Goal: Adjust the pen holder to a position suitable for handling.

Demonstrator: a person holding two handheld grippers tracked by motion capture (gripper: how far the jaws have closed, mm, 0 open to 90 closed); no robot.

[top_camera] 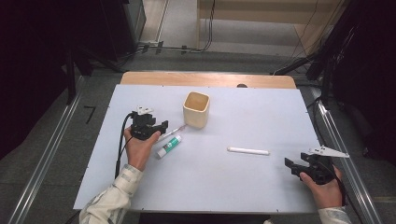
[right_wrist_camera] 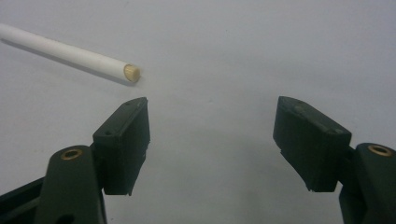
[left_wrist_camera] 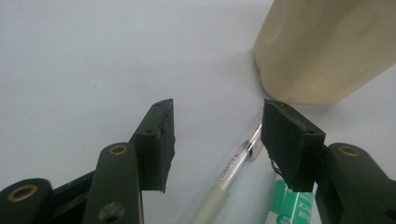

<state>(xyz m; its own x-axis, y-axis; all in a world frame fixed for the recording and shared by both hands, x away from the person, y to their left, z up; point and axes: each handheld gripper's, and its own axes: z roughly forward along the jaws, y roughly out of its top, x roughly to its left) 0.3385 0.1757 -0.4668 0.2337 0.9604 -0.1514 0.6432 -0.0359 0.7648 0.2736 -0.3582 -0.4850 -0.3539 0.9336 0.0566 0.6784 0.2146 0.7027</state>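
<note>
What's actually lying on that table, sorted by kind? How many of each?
Cups: 1, the beige square cup
Pens: 1, the clear pen
Glue sticks: 1, the green and white glue stick
White sticks: 1, the white stick
Total: 4 things on the table

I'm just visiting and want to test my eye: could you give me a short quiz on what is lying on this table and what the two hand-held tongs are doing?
1. True or false: the clear pen lies between the open jaws of the left tongs.
2. What stands just beyond that pen: A) a bowl, B) the beige square cup, C) a book?
3. Which thing lies nearest the right tongs?

Key:
1. True; the pads do not press on it.
2. B.
3. The white stick; these jaws are open with nothing between them. The green-labelled tube lies beside the pen.
</note>
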